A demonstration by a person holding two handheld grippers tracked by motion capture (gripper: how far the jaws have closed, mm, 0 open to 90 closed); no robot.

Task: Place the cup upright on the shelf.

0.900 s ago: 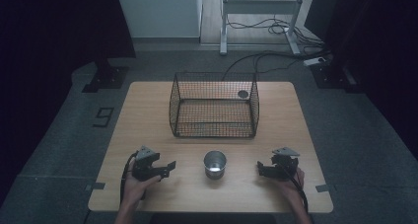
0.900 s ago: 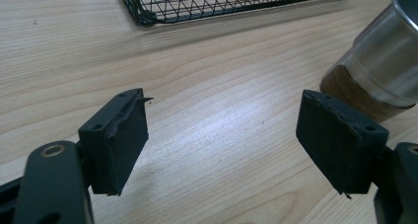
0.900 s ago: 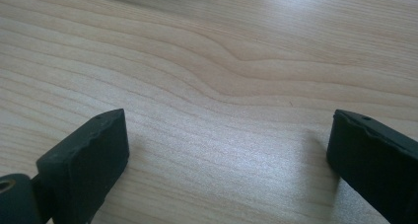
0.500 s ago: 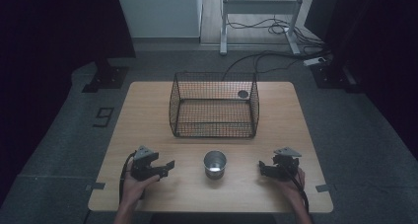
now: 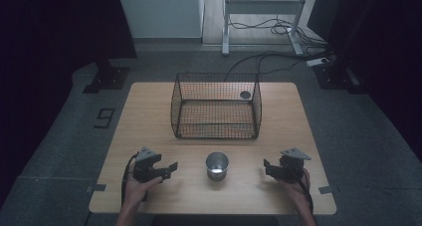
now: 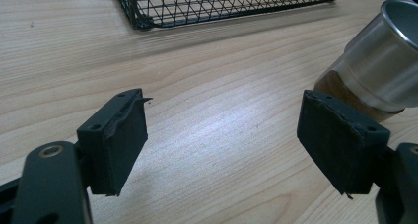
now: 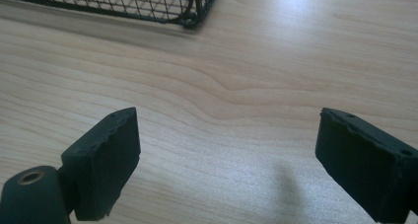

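The left claw (image 5: 171, 166) is held low over the wooden counter (image 5: 149, 126) with its jaws spread and nothing between them; in the left gripper view the pads (image 6: 116, 140) frame bare wood. The right claw (image 5: 267, 167) is likewise held with jaws spread and empty, its pads (image 7: 106, 160) being seen over bare wood in the right gripper view. Between the two claws, near the front edge of the counter, a small metal cup (image 5: 217, 166) stands upright with its mouth open upward; in the left gripper view it is seen just beyond the right-hand pad, not touched. Behind it, well apart, a black wire basket (image 5: 216, 109) is set at mid-counter, and a dark round object (image 5: 245, 94) is seen at its far right corner. A smooth, light, round-sided cup may be expected to slip or be tipped over if it is approached off-centre or struck by one pad before the other, and could then roll toward the front edge.
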